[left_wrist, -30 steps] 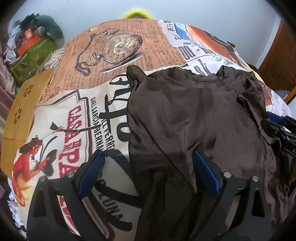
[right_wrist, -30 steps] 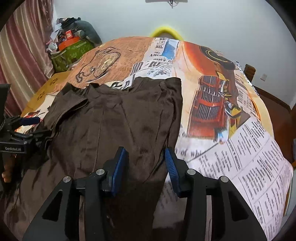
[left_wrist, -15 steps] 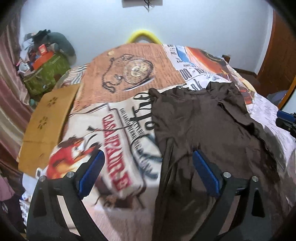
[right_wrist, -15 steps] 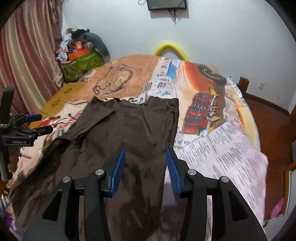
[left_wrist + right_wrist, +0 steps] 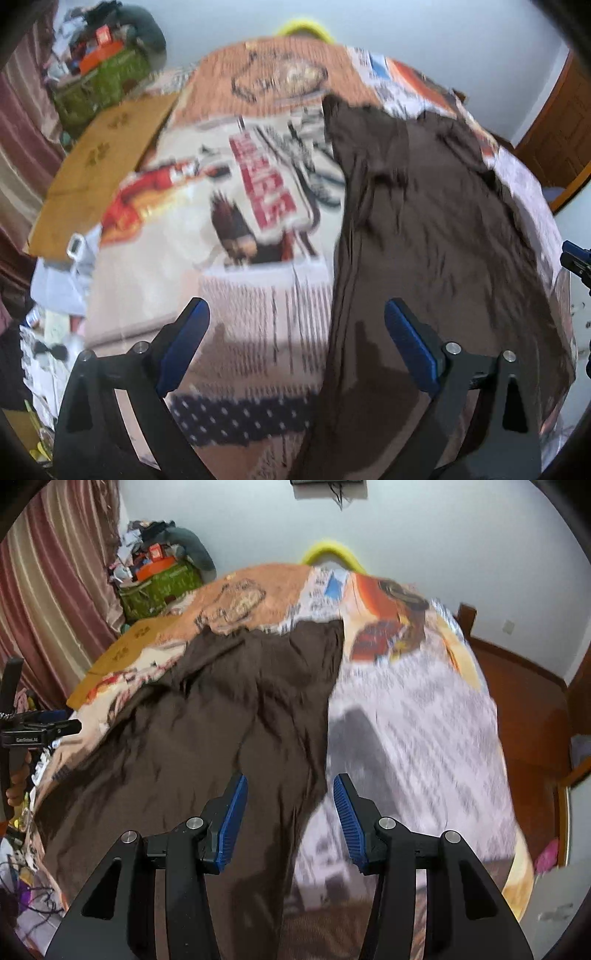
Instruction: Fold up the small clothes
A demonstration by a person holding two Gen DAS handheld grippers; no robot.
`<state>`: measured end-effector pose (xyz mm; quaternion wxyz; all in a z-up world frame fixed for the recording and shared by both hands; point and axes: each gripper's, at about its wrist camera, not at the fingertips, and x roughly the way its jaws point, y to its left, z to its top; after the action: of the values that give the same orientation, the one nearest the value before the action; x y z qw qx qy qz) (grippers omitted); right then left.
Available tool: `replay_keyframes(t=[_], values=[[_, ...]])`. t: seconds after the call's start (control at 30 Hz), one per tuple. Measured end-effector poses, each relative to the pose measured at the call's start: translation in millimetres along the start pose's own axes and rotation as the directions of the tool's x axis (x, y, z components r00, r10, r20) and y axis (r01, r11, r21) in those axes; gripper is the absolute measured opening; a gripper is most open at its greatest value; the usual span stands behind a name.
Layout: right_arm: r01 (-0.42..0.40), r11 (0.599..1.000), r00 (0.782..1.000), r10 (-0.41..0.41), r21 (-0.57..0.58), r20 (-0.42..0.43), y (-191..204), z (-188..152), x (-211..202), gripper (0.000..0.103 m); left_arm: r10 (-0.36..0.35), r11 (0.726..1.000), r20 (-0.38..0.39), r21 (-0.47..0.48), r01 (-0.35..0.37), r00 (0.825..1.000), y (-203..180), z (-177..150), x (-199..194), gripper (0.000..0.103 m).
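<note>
A dark brown garment (image 5: 436, 229) lies spread on the printed bed cover (image 5: 236, 266); it also shows in the right wrist view (image 5: 229, 716). My left gripper (image 5: 295, 317) is open and empty, held above the garment's left edge near its bottom. My right gripper (image 5: 290, 790) is open and empty, held above the garment's right edge. Each gripper shows at the far side of the other's view: the right one (image 5: 576, 258) and the left one (image 5: 40, 727). Both views are blurred by motion.
A brown cardboard sheet (image 5: 99, 170) lies at the bed's left side. A green bag with clutter (image 5: 159, 587) stands by the striped curtain (image 5: 51, 598). A yellow hoop (image 5: 332, 554) is behind the bed. Wooden floor (image 5: 532, 701) lies to the right.
Both grippers have pulled back toward the near end of the bed and risen, so more of the garment and cover shows. Both stay open and empty.
</note>
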<state>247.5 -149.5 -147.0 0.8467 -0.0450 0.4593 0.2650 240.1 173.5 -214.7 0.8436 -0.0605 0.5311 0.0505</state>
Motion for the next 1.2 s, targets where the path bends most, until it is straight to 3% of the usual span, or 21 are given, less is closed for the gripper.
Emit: replay_keyframes(t=[0.07, 0.17, 0.23, 0.33, 0.4, 0.43, 0.5, 0.53, 0.57, 0.7, 0.97, 1.1, 1.2], values=[[0.003, 1.0, 0.999, -0.002, 0.011, -0.04, -0.4, -12.5, 7.4, 0.045, 0.011, 1.0, -0.024, 0.002, -0.011, 1.0, -3.7, -10.7, 8.0, 0.088], [0.006, 0.999, 0.996, -0.003, 0.037, -0.09, -2.7, -28.4, 21.0, 0.045, -0.014, 1.0, -0.071, 0.002, 0.014, 0.997, -8.1, -22.5, 19.1, 0.069], [-0.009, 0.998, 0.992, 0.018, 0.068, -0.124, -6.3, -36.9, 30.5, 0.045, -0.031, 0.999, -0.059, 0.003, 0.031, 0.998, -11.4, -31.1, 20.0, 0.063], [-0.05, 0.992, 0.986, 0.067, 0.115, -0.153, -10.9, -44.6, 38.4, 0.045, -0.068, 0.997, -0.055, 0.021, 0.069, 0.996, -15.5, -34.2, 16.6, 0.042], [-0.057, 0.992, 0.985, 0.075, 0.113, -0.158, -10.1, -47.8, 41.6, 0.045, -0.094, 0.995, -0.065, 0.031, 0.096, 0.993, -19.3, -34.5, 14.6, 0.023], [-0.063, 0.993, 0.985, 0.078, 0.104, -0.153, -7.9, -47.8, 41.8, 0.04, -0.102, 0.994, -0.069, 0.04, 0.105, 0.992, -20.9, -34.4, 14.0, 0.018], [-0.09, 0.993, 0.982, 0.102, 0.081, -0.157, -2.8, -46.8, 42.7, 0.021, -0.096, 0.993, -0.073, 0.056, 0.1, 0.993, -25.8, -31.3, 13.9, 0.008], [-0.094, 0.993, 0.982, 0.104, 0.07, -0.159, 0.0, -45.4, 44.1, 0.008, -0.094, 0.993, -0.074, 0.059, 0.098, 0.993, -26.6, -28.8, 14.0, 0.007], [-0.091, 0.994, 0.984, 0.1, 0.065, -0.15, 1.7, -45.8, 43.4, 0.006, -0.092, 0.993, -0.072, 0.062, 0.097, 0.993, -27.5, -26.4, 13.7, 0.006], [-0.088, 0.995, 0.994, 0.091, 0.043, -0.067, 5.0, -38.1, 35.3, 0.004, -0.095, 0.994, -0.017, 0.058, 0.096, 0.995, -25.3, -6.4, 4.4, 0.006], [-0.082, 0.995, 0.996, 0.08, 0.061, 0.037, -10.2, 10.5, 33.6, 0.004, -0.097, 0.995, 0.09, 0.045, 0.093, 0.991, -27.9, 60.2, 0.6, 0.006], [-0.026, 0.997, 0.999, 0.024, 0.066, 0.024, -19.4, 22.2, 51.6, 0.004, -0.051, 0.998, 0.04, 0.024, 0.05, 0.998, -25.0, 77.8, 32.2, 0.007], [-0.026, 0.997, 1.0, 0.026, 0.076, -0.003, -22.8, 22.3, 57.1, 0.006, -0.071, 0.997, -0.012, -0.003, 0.071, 0.997, -18.0, 76.2, 45.2, 0.017]])
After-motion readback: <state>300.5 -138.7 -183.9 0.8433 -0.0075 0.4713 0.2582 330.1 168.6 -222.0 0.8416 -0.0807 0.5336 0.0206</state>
